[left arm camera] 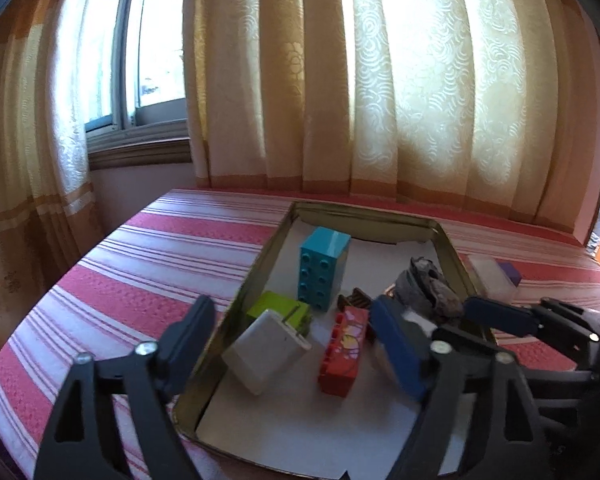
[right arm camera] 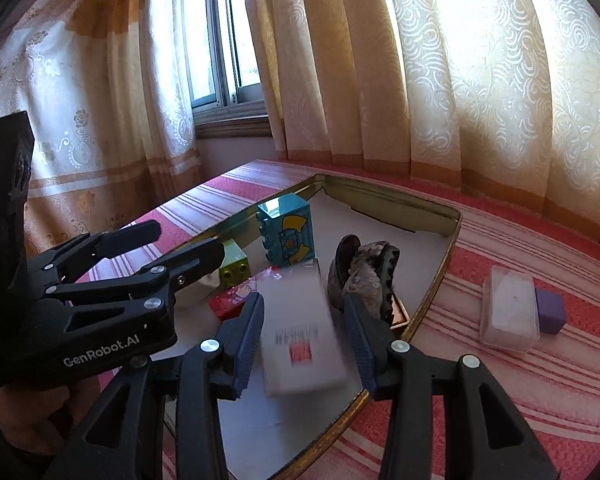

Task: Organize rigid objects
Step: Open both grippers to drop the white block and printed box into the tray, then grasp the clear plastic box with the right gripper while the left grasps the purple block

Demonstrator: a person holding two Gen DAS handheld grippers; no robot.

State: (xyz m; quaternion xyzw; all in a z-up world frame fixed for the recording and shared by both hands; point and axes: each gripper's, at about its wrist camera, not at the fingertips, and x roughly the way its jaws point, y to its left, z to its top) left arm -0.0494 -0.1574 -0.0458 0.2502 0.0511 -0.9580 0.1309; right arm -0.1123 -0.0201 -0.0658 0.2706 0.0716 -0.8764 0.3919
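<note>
Right up at the lens in the right wrist view, the right gripper has its ribbed blue pads on either side of a flat white box with a red mark and a barcode. It's blurred, and I honestly can't tell if the pads are pressing on it or just flanking it. The box sits low over the near end of the tin tray.

That tray is a shallow metal rectangle with a gold-ish rim and rounded corners, lined with white paper. Inside it:
- a teal toy brick standing upright mid-frame, shiny plastic with round studs
- a lime green brick just below and left of it
- a white charger plug tilted against the green one, smooth and boxy with metal prongs
- a red brick with a cartoon print, lower centre
- a dark, rough, scaly-looking lump toward the right wall, can't make out what it is

In the left wrist view the left gripper is wide open, nothing clamped, left finger outside the tray wall.

Out on the red and white striped woven cloth, right of the tray, a clear plastic case touches a small purple block.
</note>
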